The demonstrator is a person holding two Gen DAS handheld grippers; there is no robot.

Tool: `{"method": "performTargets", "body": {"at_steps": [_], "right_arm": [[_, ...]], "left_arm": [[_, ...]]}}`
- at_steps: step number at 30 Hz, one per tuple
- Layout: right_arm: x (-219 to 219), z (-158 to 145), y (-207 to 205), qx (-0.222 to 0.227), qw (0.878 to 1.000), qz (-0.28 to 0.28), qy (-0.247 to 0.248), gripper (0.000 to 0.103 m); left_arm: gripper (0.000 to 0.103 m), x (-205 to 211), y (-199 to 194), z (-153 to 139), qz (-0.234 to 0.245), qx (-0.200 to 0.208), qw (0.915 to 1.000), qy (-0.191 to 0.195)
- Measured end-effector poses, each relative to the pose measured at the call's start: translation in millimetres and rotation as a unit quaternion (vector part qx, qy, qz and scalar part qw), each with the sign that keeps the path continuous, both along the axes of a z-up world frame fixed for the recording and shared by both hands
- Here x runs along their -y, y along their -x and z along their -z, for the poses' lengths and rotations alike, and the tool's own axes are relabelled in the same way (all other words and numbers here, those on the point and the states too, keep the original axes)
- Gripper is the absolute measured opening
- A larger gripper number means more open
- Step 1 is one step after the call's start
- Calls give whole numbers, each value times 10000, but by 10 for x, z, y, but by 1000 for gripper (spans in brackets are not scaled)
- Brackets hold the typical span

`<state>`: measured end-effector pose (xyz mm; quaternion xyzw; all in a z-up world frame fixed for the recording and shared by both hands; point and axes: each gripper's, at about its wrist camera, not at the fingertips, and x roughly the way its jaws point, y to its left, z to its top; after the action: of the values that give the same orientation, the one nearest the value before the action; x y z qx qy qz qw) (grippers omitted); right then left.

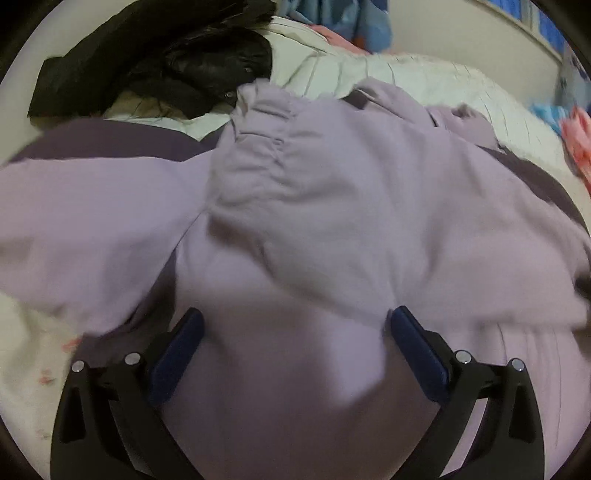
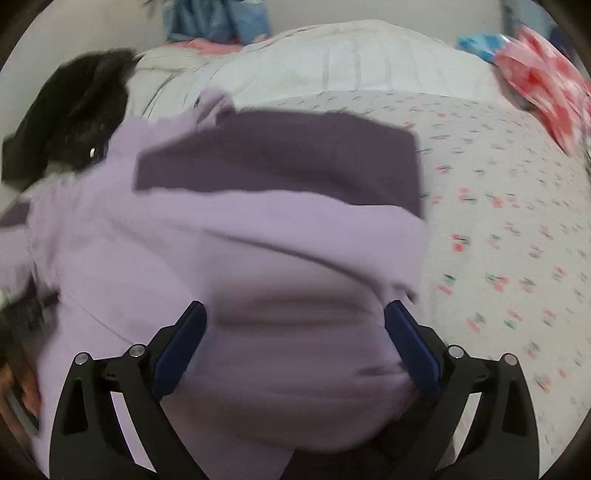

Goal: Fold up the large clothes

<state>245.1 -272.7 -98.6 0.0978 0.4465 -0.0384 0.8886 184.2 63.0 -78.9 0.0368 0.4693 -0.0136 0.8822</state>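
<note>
A large lilac garment [image 1: 314, 206] with dark purple panels lies rumpled on the bed and fills the left wrist view. My left gripper [image 1: 293, 317] hovers over its lower part, jaws wide apart, with only cloth beneath them. In the right wrist view the same lilac garment [image 2: 221, 251] shows a dark purple band [image 2: 280, 158] across its far side. My right gripper [image 2: 295, 310] is open just above the cloth near its right edge, nothing pinched between the blue pads [image 2: 181, 347].
A black jacket [image 1: 155, 70] is heaped at the far left of the bed. White bedding [image 2: 351, 62] lies behind. The floral sheet [image 2: 509, 229] stretches to the right. A pink and red cloth [image 2: 546, 81] and blue items [image 2: 218, 18] sit at the far edge.
</note>
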Motion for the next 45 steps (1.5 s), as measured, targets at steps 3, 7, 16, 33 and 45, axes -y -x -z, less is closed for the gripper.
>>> {"method": "performTargets", "body": {"at_steps": [3, 7, 16, 33, 45], "right_arm": [[-30, -303, 503, 564, 9981, -73, -219, 94], [132, -168, 1300, 583, 9960, 178, -655, 96], [314, 243, 1742, 518, 9850, 812, -1432, 96], [355, 384, 1596, 439, 9808, 958, -1642, 96], [166, -62, 1655, 1124, 9861, 665, -1031, 96]], "left_arm": [[98, -245, 410, -350, 147, 388, 9986, 331], [98, -1077, 929, -746, -291, 856, 9910, 988], [98, -3526, 1497, -1395, -3008, 1871, 9152, 1922], [58, -4494, 825, -1069, -4357, 1534, 8407, 2824], [25, -3675, 909, -2251, -2693, 3064, 8453, 3451]]}}
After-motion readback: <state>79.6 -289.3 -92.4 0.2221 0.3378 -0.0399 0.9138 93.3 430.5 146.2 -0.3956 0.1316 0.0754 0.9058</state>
